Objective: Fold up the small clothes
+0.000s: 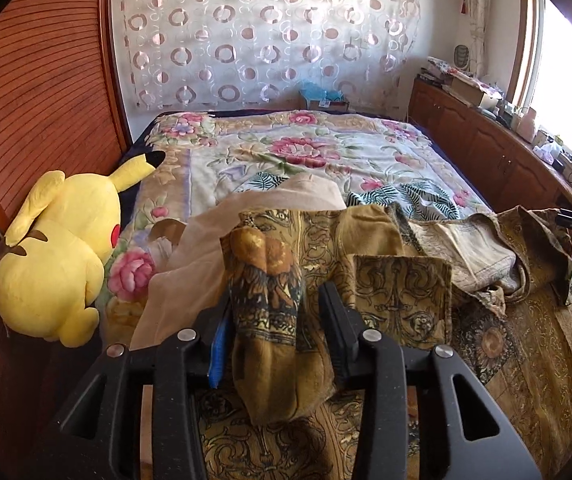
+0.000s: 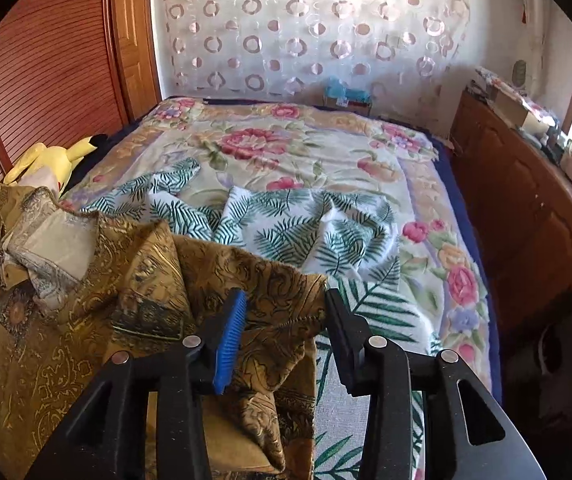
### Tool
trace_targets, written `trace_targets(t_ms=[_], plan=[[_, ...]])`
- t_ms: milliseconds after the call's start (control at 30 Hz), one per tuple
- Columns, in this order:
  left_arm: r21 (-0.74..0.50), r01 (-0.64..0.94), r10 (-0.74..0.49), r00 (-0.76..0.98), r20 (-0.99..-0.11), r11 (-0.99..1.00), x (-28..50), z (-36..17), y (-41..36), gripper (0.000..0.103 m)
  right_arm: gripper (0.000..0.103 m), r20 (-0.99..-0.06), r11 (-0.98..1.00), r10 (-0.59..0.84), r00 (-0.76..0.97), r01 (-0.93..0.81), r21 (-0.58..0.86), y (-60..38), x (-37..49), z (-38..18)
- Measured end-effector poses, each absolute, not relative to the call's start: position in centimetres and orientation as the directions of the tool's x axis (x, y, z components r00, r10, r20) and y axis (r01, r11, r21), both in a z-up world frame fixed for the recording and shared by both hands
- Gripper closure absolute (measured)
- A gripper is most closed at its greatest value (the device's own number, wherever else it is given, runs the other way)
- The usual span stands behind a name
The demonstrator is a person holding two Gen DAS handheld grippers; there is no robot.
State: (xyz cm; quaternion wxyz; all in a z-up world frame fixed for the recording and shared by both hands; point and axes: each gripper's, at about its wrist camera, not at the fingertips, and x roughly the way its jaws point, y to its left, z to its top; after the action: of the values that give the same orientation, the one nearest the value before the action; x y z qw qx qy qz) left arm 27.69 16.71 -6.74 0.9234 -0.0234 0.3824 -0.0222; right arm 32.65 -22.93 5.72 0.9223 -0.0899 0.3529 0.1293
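Left gripper (image 1: 274,312), fingers part-way apart, a bunched fold of the gold paisley shirt (image 1: 389,284) standing between them: close against the blue-padded left finger (image 1: 217,354), a clear gap to the bare right finger. Cannot tell whether the pad still presses the cloth. Just beyond the right fingertip, a flat squared fold of the same shirt; further right, its pale-lined collar. Beyond the left fingertip, a beige cloth (image 1: 246,216) draped in a heap. Far left of the fingers, a yellow plush toy (image 1: 58,256) against the ribbed wooden wardrobe (image 1: 38,92).

Right gripper (image 2: 284,312), fingers likewise part-way apart, a raised corner of the gold shirt between them, neither pad seen pressing it. Shirt spread left of the fingers. Beyond the fingertips and under the right finger, a white fern-print garment (image 2: 305,224), rumpled. Further on, the floral bedspread (image 2: 286,136), then the circle-patterned curtain (image 2: 305,28). Right of the fingers, a low wooden cabinet (image 2: 525,208).
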Motion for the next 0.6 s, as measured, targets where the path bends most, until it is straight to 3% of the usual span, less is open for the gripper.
trace_targets(t_ms=[267, 500, 600], plan=[[-0.077, 0.014, -0.061, 0.754, -0.654, 0.997, 26.8, -5.5, 16.7, 0.062, 0.049, -0.637, 0.928, 0.250, 0.729, -0.368, -0.057, -19.6, 30.2, 6.8], [-0.077, -0.001, -0.052, 0.733, -0.678, 0.997, 27.2, -6.2, 16.8, 0.062, 0.047, -0.652, 0.917, 0.307, 0.693, -0.399, 0.008, -18.5, 30.4, 5.7], [-0.082, -0.005, -0.050, 0.753, -0.656, 0.997, 26.6, -5.9, 16.8, 0.081, 0.047, -0.687, 0.918, 0.304, 0.660, -0.395, 0.027, -18.5, 31.3, 4.2]])
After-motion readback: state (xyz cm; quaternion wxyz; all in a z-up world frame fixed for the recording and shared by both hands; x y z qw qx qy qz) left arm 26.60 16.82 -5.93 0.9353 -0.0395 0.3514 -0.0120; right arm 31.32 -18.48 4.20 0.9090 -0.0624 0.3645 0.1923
